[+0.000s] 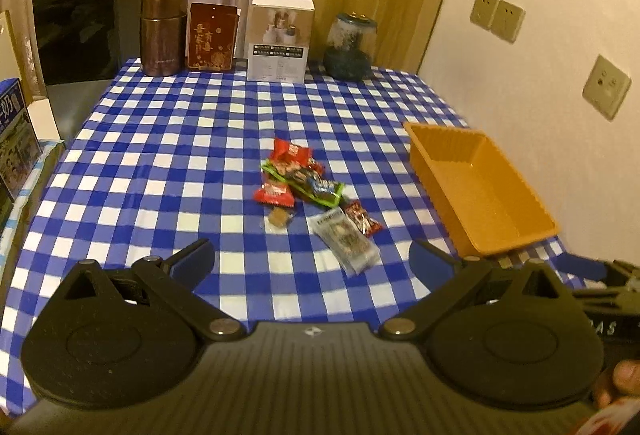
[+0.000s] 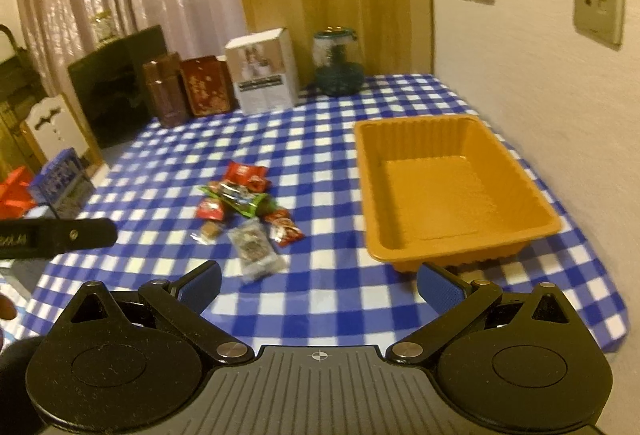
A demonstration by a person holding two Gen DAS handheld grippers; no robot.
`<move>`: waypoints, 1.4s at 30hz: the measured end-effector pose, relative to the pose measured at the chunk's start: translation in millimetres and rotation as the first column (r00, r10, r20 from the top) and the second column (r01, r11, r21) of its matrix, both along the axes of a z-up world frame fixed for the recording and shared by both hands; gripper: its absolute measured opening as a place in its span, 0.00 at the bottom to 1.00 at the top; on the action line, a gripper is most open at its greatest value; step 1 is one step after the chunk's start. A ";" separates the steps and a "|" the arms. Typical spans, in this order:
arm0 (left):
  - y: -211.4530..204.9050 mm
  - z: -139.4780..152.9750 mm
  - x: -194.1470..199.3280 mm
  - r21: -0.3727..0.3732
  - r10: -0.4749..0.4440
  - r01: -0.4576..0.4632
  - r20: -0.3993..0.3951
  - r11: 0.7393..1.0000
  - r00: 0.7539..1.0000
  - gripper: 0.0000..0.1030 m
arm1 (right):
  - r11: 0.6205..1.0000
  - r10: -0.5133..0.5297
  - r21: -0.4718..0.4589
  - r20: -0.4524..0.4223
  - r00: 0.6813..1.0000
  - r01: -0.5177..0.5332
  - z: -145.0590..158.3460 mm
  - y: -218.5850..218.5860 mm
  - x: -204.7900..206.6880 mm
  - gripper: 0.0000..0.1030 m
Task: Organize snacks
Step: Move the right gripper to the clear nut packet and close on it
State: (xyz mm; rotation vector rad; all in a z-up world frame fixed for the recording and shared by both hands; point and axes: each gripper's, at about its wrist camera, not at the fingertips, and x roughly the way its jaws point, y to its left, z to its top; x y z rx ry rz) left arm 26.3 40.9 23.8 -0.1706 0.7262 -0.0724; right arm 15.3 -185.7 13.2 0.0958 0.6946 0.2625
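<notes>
A small heap of wrapped snacks (image 1: 298, 175) (image 2: 240, 191) lies mid-table on the blue checked cloth: red packets, a green wrapper, a brown candy (image 1: 279, 218) and a clear silvery packet (image 1: 345, 240) (image 2: 256, 249) nearest me. An orange plastic tray (image 1: 480, 191) (image 2: 452, 191) sits empty to their right. My left gripper (image 1: 314, 263) hovers open just short of the silvery packet, holding nothing. My right gripper (image 2: 320, 285) is open too, near the tray's front left corner, with nothing between its fingers.
Along the far edge stand a brown canister (image 1: 164, 31), a red box (image 1: 212, 35), a white carton (image 1: 280, 39) and a glass jar (image 1: 351, 45). A wall with sockets (image 1: 606, 87) runs close on the right. A dark screen (image 1: 86, 19) and boxes sit at left.
</notes>
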 end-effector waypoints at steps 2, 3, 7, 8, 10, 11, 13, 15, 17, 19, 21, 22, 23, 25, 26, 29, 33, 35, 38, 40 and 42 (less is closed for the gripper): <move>10.0 0.3 6.2 -0.022 -0.002 0.002 0.003 1.000 1.000 1.00 | 1.000 0.017 0.012 0.019 1.000 -0.017 -1.4 5.0 2.9 1.00; 14.2 0.3 9.1 -0.024 -0.003 0.003 0.007 1.000 1.000 1.00 | 1.000 0.024 0.016 0.034 0.999 -0.025 -2.4 7.4 4.5 1.00; 30.2 -4.0 22.5 -0.019 -0.004 0.005 0.014 1.000 1.000 1.00 | 0.998 0.055 0.022 0.079 0.995 -0.057 -8.6 19.2 14.7 1.00; 33.5 -6.0 26.4 -0.010 -0.004 0.004 0.015 1.000 1.000 1.00 | 0.998 0.064 0.019 0.088 0.994 -0.066 -10.3 22.7 17.8 1.00; 39.3 -10.9 33.6 0.014 0.000 0.000 0.023 1.000 1.000 1.00 | 0.997 0.077 0.012 0.102 0.992 -0.079 -15.1 29.1 25.3 1.00; 42.5 -13.7 37.4 0.024 0.001 -0.002 0.023 1.000 1.000 1.00 | 0.996 0.087 0.013 0.104 0.991 -0.089 -18.2 32.4 29.9 1.00; 49.4 -20.3 45.6 0.036 0.012 -0.013 0.022 0.999 1.000 1.00 | 0.993 0.110 0.022 0.100 0.989 -0.112 -24.6 38.1 39.3 1.00; 56.2 -28.0 53.9 0.040 0.015 -0.015 0.015 0.999 1.000 1.00 | 0.990 0.137 0.012 0.094 0.986 -0.139 -32.6 45.8 49.8 1.00; 61.3 -37.0 62.1 0.056 0.019 -0.019 0.004 0.998 1.000 1.00 | 0.988 0.153 -0.004 0.087 0.984 -0.153 -41.7 53.1 59.7 1.00; 64.9 -46.9 67.6 0.069 0.007 -0.007 -0.002 0.998 1.000 1.00 | 0.985 0.175 -0.020 0.069 0.982 -0.174 -51.9 60.0 70.6 1.00; 66.0 -57.1 74.6 0.092 -0.014 0.015 -0.016 0.996 1.000 1.00 | 0.980 0.198 -0.036 0.053 0.979 -0.196 -61.8 67.2 80.8 0.90; 65.6 -61.9 77.3 0.103 -0.022 0.025 -0.025 0.994 0.999 1.00 | 0.976 0.216 -0.039 0.036 0.976 -0.214 -67.7 71.2 86.4 0.81; 65.0 -66.7 79.6 0.113 -0.030 0.033 -0.032 0.993 0.999 1.00 | 0.973 0.229 -0.040 0.016 0.973 -0.228 -73.8 74.5 92.4 0.79; 64.2 -75.1 84.6 0.125 -0.046 0.052 -0.044 0.991 0.998 1.00 | 0.967 0.250 -0.046 -0.004 0.968 -0.250 -84.4 79.2 99.0 0.78; 63.9 -78.6 86.7 0.124 -0.059 0.065 -0.051 0.990 0.997 1.00 | 0.963 0.265 -0.055 -0.013 0.964 -0.265 -89.6 82.0 102.3 0.77; 64.1 -88.2 94.2 0.089 -0.097 0.104 -0.075 0.991 0.992 0.98 | 0.954 0.288 -0.076 -0.045 0.957 -0.291 -103.3 88.7 111.8 0.67; 60.3 -99.4 103.0 0.091 -0.143 0.151 -0.090 0.984 0.986 0.93 | 0.949 0.299 -0.084 -0.075 0.951 -0.305 -116.3 93.7 122.6 0.58; 58.2 -104.8 106.4 0.098 -0.165 0.175 -0.095 0.980 0.982 0.92 | 0.947 0.302 -0.092 -0.078 0.950 -0.309 -119.6 95.5 125.8 0.57; 56.8 -112.0 111.3 0.098 -0.187 0.196 -0.099 0.976 0.977 0.91 | 0.942 0.306 -0.115 -0.082 0.948 -0.314 -124.8 100.4 131.5 0.56; 56.4 -115.7 113.7 0.093 -0.194 0.203 -0.098 0.975 0.976 0.91 | 0.940 0.307 -0.124 -0.085 0.948 -0.316 -126.9 102.8 134.3 0.53; 57.0 -118.9 115.8 0.087 -0.202 0.211 -0.101 0.974 0.974 0.90 | 0.940 0.306 -0.129 -0.094 0.947 -0.316 -130.2 103.6 137.6 0.49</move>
